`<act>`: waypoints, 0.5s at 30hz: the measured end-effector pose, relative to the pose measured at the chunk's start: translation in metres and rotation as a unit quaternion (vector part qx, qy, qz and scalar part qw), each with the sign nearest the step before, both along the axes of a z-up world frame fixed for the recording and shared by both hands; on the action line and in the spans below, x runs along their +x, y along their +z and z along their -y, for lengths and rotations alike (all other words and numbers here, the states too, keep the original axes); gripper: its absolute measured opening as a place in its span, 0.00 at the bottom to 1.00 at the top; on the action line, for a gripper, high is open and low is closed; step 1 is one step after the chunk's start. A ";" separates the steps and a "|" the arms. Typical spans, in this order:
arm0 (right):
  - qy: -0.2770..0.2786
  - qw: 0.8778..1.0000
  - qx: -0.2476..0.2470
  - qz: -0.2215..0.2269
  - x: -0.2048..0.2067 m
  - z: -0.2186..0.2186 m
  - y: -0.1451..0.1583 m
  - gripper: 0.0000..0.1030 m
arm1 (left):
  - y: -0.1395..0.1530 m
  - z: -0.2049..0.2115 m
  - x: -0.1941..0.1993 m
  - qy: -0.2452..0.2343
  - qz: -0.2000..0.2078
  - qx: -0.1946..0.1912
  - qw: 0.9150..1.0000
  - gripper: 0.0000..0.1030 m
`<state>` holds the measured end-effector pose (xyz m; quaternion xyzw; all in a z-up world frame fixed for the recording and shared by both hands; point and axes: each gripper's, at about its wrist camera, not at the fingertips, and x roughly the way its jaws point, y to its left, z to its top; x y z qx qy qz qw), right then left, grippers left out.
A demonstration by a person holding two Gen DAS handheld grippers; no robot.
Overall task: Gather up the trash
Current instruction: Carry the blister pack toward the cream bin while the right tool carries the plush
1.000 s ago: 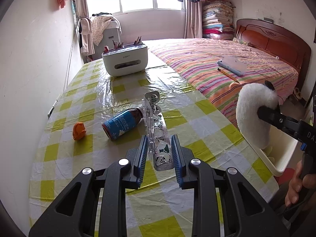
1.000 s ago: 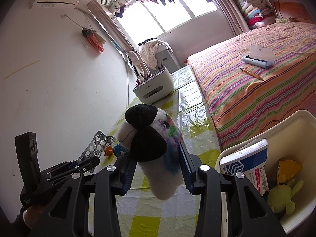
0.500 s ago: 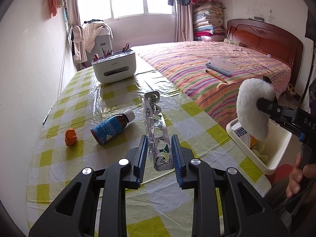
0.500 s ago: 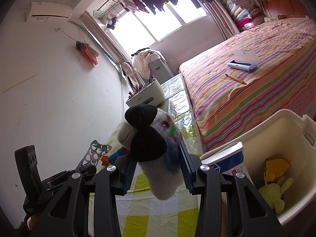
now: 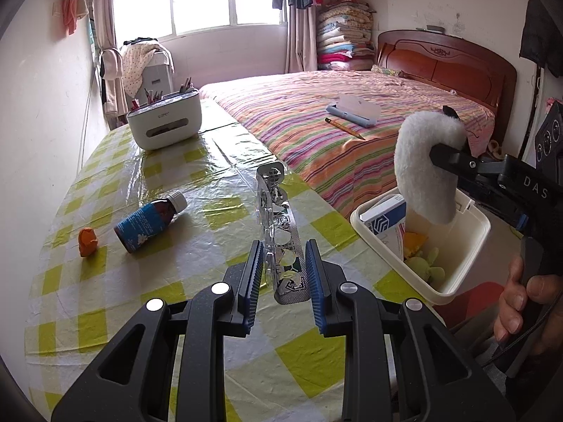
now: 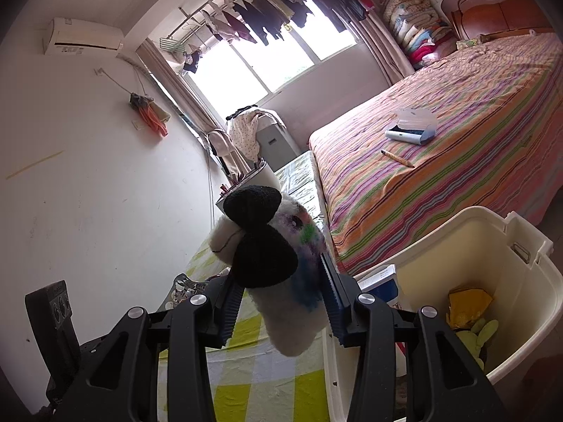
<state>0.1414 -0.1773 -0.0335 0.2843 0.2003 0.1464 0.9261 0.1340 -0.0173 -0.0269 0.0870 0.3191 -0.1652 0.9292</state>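
Only leftward, bottle, rightward, air conditioner

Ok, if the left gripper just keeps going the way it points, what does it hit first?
Probably the tablecloth. The left gripper, shut on the blister pack, points down across open table, with the bottle off to its left and the bin to its right. Depth is hard to judge through the fisheye.

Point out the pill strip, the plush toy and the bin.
pill strip [image 5: 281, 246], left wrist view, foil middle
plush toy [image 6: 292, 316], right wrist view, white lower body
bin [image 6: 492, 246], right wrist view, inner back wall
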 end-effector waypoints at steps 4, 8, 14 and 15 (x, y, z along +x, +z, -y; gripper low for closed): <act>-0.013 1.000 0.011 -0.002 -0.003 0.012 -0.003 0.40 | -0.004 0.015 -0.001 -0.013 -0.010 -0.004 1.000 0.23; -0.030 0.999 0.019 -0.006 -0.006 0.024 -0.006 0.40 | -0.006 0.028 -0.002 -0.023 -0.015 -0.009 1.000 0.23; -0.059 0.998 0.025 -0.019 -0.010 0.039 -0.012 0.40 | -0.003 0.048 -0.003 -0.041 -0.016 -0.012 0.999 0.23; -0.063 0.997 0.025 -0.023 -0.010 0.041 -0.013 0.40 | -0.003 0.051 -0.003 -0.043 -0.016 -0.011 0.999 0.24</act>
